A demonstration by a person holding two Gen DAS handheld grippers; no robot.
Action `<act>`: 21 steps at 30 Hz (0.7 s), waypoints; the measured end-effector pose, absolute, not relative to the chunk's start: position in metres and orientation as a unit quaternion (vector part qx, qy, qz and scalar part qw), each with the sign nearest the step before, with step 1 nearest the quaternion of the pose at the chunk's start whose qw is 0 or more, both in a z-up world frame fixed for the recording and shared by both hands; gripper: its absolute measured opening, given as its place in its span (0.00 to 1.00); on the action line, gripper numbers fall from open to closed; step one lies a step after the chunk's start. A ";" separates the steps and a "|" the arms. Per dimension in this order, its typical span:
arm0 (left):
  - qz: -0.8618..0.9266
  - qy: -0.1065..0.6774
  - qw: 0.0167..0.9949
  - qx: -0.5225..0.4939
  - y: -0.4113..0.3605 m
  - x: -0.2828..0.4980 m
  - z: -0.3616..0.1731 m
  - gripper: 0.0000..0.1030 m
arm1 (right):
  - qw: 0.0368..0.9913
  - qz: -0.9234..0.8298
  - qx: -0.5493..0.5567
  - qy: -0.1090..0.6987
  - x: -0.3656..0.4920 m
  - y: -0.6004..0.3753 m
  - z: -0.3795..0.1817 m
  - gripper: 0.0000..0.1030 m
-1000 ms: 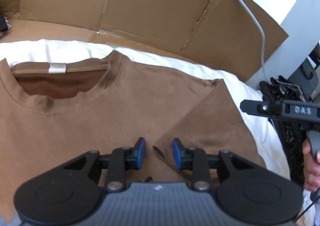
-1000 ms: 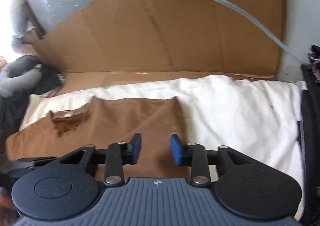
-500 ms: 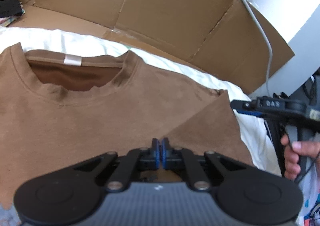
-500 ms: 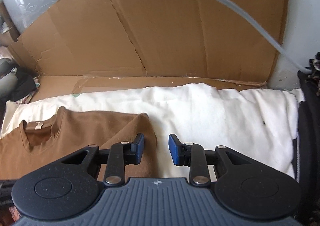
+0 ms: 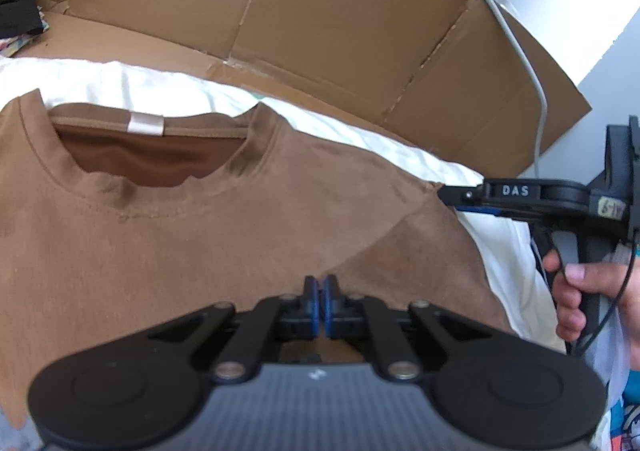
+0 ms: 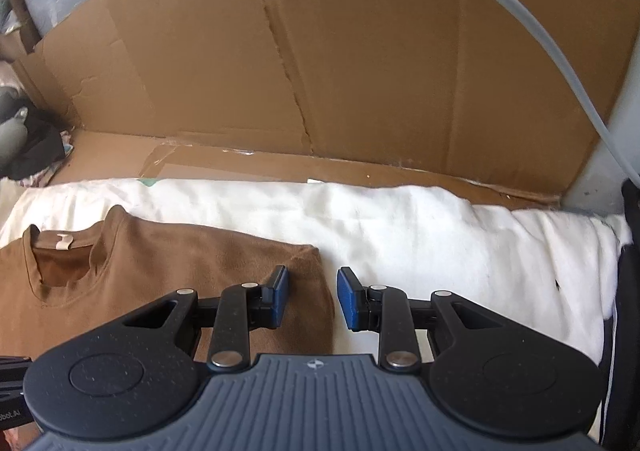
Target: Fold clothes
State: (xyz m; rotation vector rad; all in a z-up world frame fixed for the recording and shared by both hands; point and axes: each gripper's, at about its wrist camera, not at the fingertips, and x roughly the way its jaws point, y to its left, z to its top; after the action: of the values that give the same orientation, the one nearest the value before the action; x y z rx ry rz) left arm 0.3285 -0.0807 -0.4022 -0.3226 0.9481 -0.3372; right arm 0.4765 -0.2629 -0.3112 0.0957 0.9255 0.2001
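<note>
A brown T-shirt [image 5: 200, 243] lies flat on a white sheet [image 5: 400, 147], collar and label toward the cardboard. Its right sleeve is folded in over the body. My left gripper [image 5: 320, 307] is shut, and its blue pads pinch the hem of that folded sleeve near the front. In the right wrist view the T-shirt [image 6: 180, 263] fills the lower left. My right gripper [image 6: 312, 299] is open just above the shirt's folded right edge, with nothing pressed between its pads. The left wrist view shows that right gripper [image 5: 444, 197] from the side, at the shoulder corner.
Flattened cardboard [image 5: 320, 19] stands behind the sheet as a back wall. A grey cable [image 5: 520, 59] hangs across it. A hand [image 5: 576, 291] holds the right gripper's handle. Dark items [image 6: 628, 291] border the sheet's right end, and dark clothes [image 6: 36, 147] lie far left.
My left gripper's jaws have closed on the sleeve hem. The right gripper has shifted right and lower, to the shirt's folded right edge, still open.
</note>
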 end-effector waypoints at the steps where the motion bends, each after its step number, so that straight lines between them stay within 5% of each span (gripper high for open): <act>1: -0.161 0.452 0.864 -0.153 -0.080 0.329 -0.402 0.03 | 0.888 0.096 0.043 0.447 0.478 -0.262 -0.312 0.34; 21: -0.146 0.453 0.869 -0.135 -0.082 0.346 -0.407 0.02 | 0.883 0.062 0.084 0.457 0.488 -0.277 -0.329 0.32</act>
State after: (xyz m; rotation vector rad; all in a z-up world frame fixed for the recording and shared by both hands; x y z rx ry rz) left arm 0.3458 -0.0823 -0.4065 -0.2824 0.9488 -0.3063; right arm 0.4884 -0.2767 -0.3288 0.1753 0.9518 0.1295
